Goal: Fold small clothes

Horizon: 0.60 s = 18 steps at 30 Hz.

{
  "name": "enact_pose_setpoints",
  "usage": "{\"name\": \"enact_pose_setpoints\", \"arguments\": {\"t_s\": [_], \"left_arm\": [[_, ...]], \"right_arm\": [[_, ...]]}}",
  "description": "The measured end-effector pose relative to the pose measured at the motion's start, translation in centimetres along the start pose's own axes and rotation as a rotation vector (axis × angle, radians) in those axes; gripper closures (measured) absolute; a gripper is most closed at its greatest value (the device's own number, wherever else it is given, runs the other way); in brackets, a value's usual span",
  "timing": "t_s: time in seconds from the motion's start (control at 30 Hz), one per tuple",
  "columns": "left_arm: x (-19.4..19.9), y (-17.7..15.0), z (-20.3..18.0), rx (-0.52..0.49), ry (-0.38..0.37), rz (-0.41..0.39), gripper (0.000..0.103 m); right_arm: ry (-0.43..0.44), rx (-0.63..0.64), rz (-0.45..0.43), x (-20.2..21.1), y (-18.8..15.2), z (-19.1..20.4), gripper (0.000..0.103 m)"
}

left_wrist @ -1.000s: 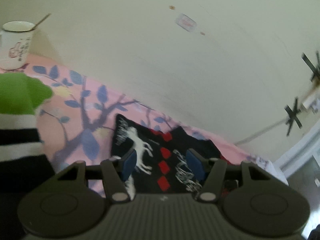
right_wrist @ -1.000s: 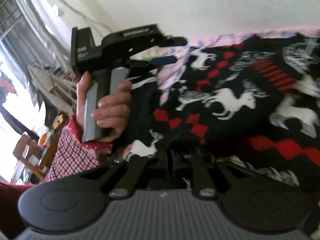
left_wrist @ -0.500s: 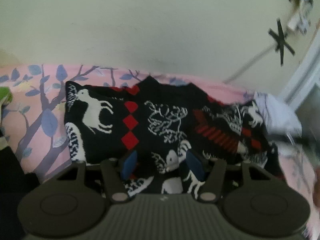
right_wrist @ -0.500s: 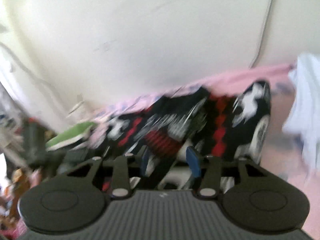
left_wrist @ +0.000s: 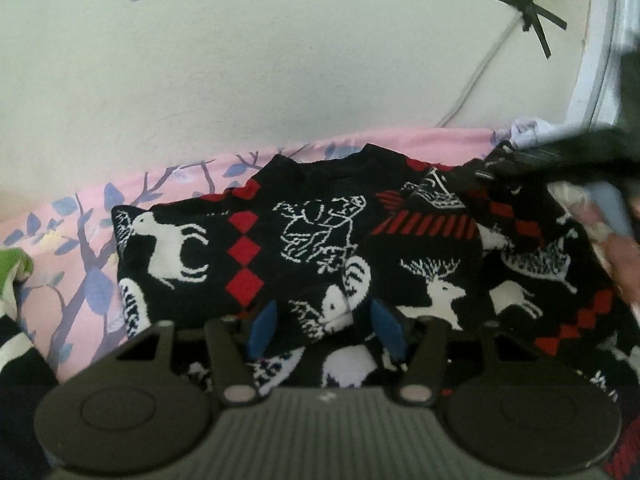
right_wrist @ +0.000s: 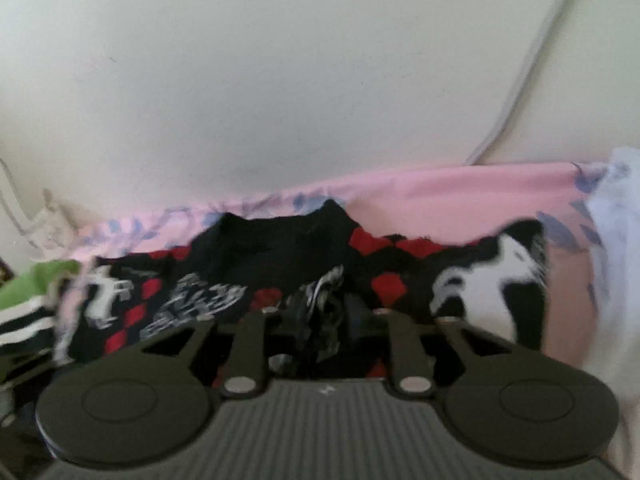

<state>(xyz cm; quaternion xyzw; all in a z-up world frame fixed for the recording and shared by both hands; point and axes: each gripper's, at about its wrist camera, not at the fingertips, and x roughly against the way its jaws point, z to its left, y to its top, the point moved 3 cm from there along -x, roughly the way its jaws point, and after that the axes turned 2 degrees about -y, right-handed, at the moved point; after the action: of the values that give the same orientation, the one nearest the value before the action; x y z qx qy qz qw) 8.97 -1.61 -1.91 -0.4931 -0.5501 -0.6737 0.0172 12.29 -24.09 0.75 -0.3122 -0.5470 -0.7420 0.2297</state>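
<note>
A small black sweater [left_wrist: 328,248] with white deer and red diamonds lies spread on a pink sheet [left_wrist: 80,280] with blue leaves, its neck toward the wall. My left gripper [left_wrist: 324,328] is open, its blue pads apart over the sweater's lower middle. In the right wrist view my right gripper [right_wrist: 320,320] is shut on a bunched fold of the sweater [right_wrist: 472,284]. The right gripper also shows, blurred, at the sweater's right side in the left wrist view [left_wrist: 532,160].
A cream wall [left_wrist: 280,60] stands right behind the sheet, with a cable [left_wrist: 476,76] taped to it. A green, black and white striped garment [left_wrist: 12,276] lies at the left. White cloth [right_wrist: 616,240] lies at the right edge.
The left gripper has moved closer over the sweater's middle. The right gripper's jaws were apart half a second ago and are now shut on a fold of the sweater.
</note>
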Motion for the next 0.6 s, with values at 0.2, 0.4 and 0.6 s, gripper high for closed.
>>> {"name": "enact_pose_setpoints", "arguments": {"t_s": [0.2,0.4,0.6], "left_arm": [[3.5,1.6,2.1,0.135,-0.081,-0.109,0.050],[2.9,1.1,-0.5,0.094,-0.134,-0.063,0.050],[3.0,-1.9,-4.2,-0.002,-0.123,0.045,0.050]], "right_arm": [[0.099,-0.085,-0.047,11.0,-6.9,-2.8,0.068],[0.095,-0.104,-0.032,21.3,-17.4,-4.3,0.067],[-0.041,0.023,-0.124,26.7,-20.8,-3.7,0.067]]}}
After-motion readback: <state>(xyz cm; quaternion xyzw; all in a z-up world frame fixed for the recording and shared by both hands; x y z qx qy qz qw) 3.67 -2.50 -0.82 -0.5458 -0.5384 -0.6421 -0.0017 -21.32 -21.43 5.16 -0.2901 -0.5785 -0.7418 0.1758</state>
